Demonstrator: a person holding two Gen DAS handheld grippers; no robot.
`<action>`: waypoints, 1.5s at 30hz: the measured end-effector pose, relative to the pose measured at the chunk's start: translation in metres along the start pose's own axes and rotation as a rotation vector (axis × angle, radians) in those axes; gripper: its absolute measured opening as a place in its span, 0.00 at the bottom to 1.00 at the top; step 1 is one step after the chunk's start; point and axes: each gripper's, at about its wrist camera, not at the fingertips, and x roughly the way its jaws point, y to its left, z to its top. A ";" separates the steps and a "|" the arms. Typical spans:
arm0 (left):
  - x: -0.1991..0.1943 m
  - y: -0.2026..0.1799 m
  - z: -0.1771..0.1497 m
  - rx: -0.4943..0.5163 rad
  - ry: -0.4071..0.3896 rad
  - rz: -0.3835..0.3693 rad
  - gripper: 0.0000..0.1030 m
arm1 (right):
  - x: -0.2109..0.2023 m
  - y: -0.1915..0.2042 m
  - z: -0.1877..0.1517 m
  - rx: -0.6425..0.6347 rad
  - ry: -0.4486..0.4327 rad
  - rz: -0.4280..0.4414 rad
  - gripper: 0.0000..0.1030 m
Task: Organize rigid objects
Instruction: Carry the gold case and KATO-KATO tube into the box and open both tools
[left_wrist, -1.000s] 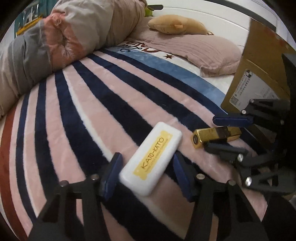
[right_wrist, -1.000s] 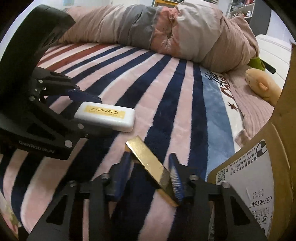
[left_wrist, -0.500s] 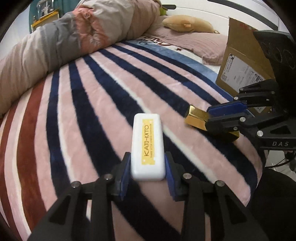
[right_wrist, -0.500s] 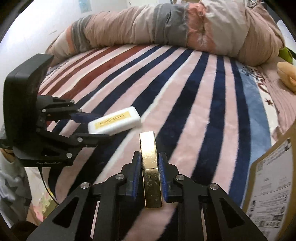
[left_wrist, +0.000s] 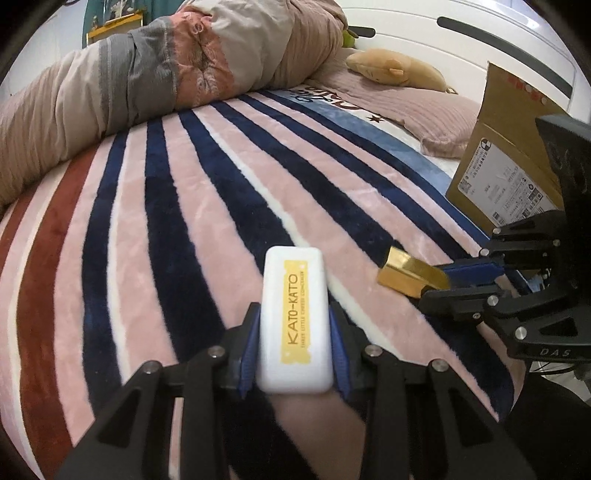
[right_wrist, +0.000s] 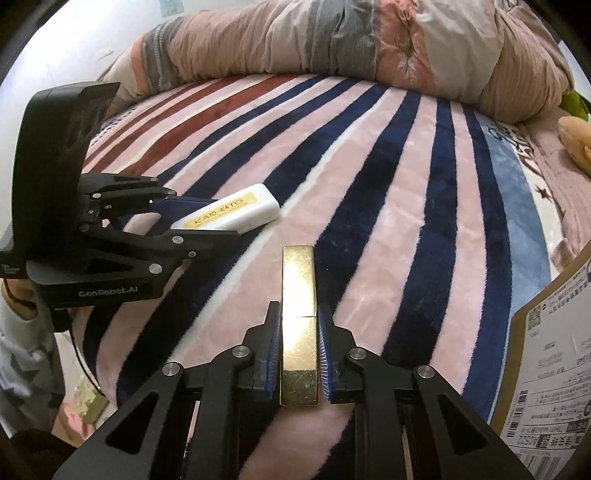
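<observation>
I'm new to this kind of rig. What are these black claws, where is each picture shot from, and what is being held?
These are two handheld grippers, one in each of a person's hands, each with a camera looking along its fingers. In the left wrist view, the left gripper is shut on a white KATO-KATO case. In the right wrist view, the right gripper is shut on a gold bar. Beneath lies a striped blanket, with a cardboard box at the right.

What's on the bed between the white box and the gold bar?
Only the striped blanket. In the right wrist view, the white box and the gold bar are held apart, with nothing else lying between them.
</observation>
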 end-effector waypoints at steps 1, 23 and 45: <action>-0.002 0.000 0.000 -0.005 -0.001 -0.002 0.31 | -0.003 0.001 0.001 -0.002 -0.011 -0.003 0.13; -0.165 -0.145 0.108 0.180 -0.259 -0.049 0.31 | -0.231 -0.033 -0.023 0.080 -0.496 -0.039 0.13; -0.052 -0.255 0.174 0.342 -0.039 -0.117 0.31 | -0.205 -0.172 -0.076 0.330 -0.327 -0.194 0.14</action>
